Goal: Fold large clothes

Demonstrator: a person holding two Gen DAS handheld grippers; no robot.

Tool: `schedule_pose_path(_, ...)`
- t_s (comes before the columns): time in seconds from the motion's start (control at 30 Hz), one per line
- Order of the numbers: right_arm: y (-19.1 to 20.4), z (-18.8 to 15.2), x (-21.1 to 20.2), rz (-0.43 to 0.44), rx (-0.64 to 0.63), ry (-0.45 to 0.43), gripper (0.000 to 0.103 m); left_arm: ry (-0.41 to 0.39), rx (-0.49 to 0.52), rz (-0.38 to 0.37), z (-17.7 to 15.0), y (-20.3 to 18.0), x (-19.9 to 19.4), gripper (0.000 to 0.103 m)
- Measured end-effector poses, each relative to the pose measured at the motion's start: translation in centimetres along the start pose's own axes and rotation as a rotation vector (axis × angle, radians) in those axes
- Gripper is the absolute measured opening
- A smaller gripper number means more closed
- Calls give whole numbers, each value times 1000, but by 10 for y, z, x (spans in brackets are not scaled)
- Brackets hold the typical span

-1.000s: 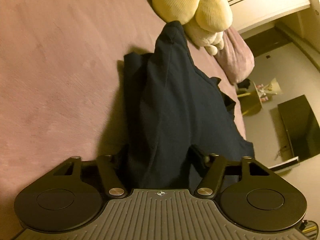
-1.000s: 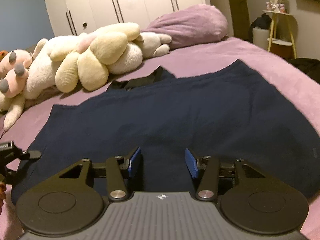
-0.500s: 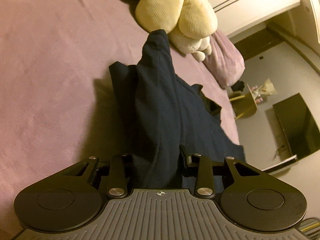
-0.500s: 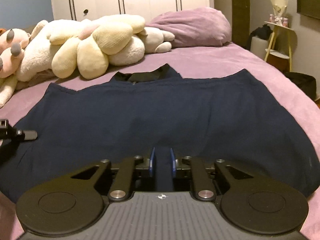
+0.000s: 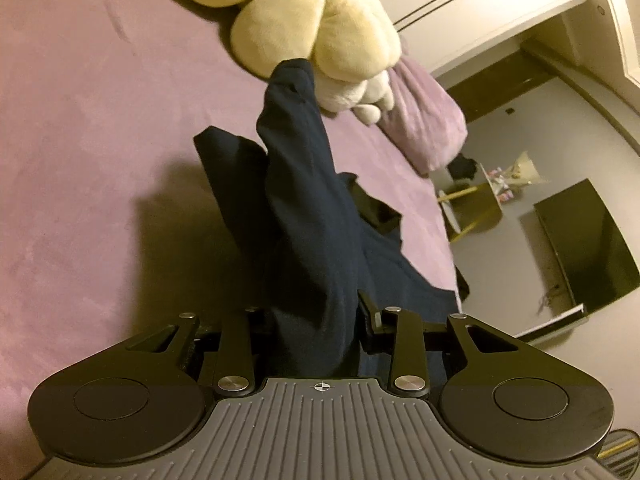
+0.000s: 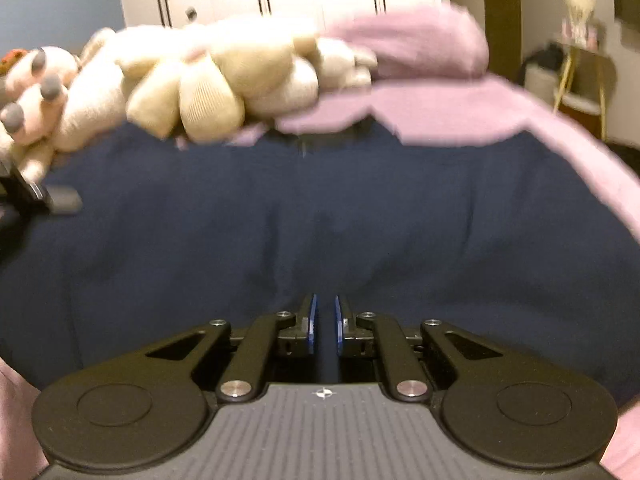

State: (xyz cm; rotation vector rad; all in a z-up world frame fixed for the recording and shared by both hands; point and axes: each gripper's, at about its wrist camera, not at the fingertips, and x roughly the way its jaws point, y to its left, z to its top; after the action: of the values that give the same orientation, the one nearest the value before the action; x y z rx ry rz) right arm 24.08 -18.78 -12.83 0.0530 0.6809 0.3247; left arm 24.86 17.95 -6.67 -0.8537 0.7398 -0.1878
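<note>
- The left gripper [image 5: 316, 322] was clamped on a bunched edge of the navy garment [image 5: 304, 208], lifting it off the purple bed [image 5: 80, 128], seemingly to carry that edge over for a fold.
- The right gripper [image 6: 324, 324] had its blue pads [image 6: 313, 322] nearly together, pinching the garment's near hem, probably to lift the same edge evenly.
- The garment lay spread on the bed, just in front of the plush toys [image 6: 208, 88].
- Its long axis ran crosswise in front of the toys; its collar end pointed toward them.
</note>
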Motion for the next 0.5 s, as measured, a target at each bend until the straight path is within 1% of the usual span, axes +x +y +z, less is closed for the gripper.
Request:
schedule_pose_path(0.1, 1, -9, 9, 7, -66, -21, 7, -8, 43, 2, 2, -15, -3, 36)
schedule_pose_path(0.2, 0, 3, 0, 9, -44, 10, 6, -14, 59, 11, 2, -27, -3, 36)
schedule_pose_path(0.27, 3, 6, -15, 29, -26, -38, 6, -3, 62, 13, 1, -35, -2, 36)
schedule_pose_path(0.3, 6, 4, -19, 35, -33, -58, 7, 22, 46, 0, 0, -38, 1, 36)
schedule_pose_path(0.33, 7, -1, -16, 55, -32, -45, 7, 31, 32, -9, -1, -41, 3, 36)
schedule_pose_path(0.37, 5, -6, -5, 72, -10, 2, 7, 26, 35, -8, -2, -45, 3, 36)
schedule_pose_path(0.43, 2, -13, 5, 106, -23, 17, 7, 15, 55, 11, -2, -61, 1, 36)
schedule_pose_path(0.47, -2, -8, 5, 127, -9, 34, 7, 13, 52, 16, -2, -67, 1, 36)
schedule_pose_path(0.5, -10, 0, 4, 160, 30, 61, 6, 10, 49, 19, -1, -75, 1, 36)
